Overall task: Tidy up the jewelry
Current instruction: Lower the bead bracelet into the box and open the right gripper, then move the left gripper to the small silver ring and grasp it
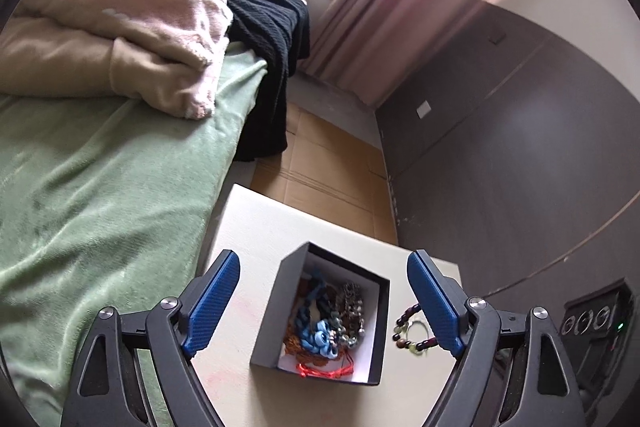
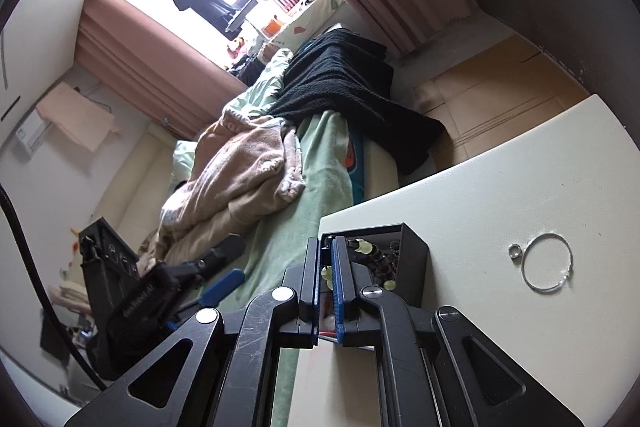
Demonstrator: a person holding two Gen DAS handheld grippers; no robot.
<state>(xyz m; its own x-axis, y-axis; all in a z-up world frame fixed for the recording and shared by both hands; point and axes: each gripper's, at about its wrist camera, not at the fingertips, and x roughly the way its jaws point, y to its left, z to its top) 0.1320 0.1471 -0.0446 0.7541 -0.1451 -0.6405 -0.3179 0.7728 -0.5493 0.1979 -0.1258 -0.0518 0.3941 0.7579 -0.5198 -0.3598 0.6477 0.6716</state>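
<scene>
Left wrist view shows one black jewelry box [image 1: 320, 315] with a white lining, standing open on the white table [image 1: 256, 227]. It holds a tangle of pieces: blue braided cord, brown and metallic chains, a red string at the near edge. Just right of the box lies one beaded bracelet [image 1: 410, 333] of dark and pale green beads, partly hidden by the left gripper's [image 1: 324, 303] right finger. That gripper's jaws are spread wide, one on each side of the box. In the right wrist view, the right gripper [image 2: 326, 283] is nearly closed on a pale-green beaded strand [image 2: 327, 273] at the box's edge. Well apart lie one silver bangle [image 2: 548, 263] and one small ring [image 2: 515, 251], touching it.
</scene>
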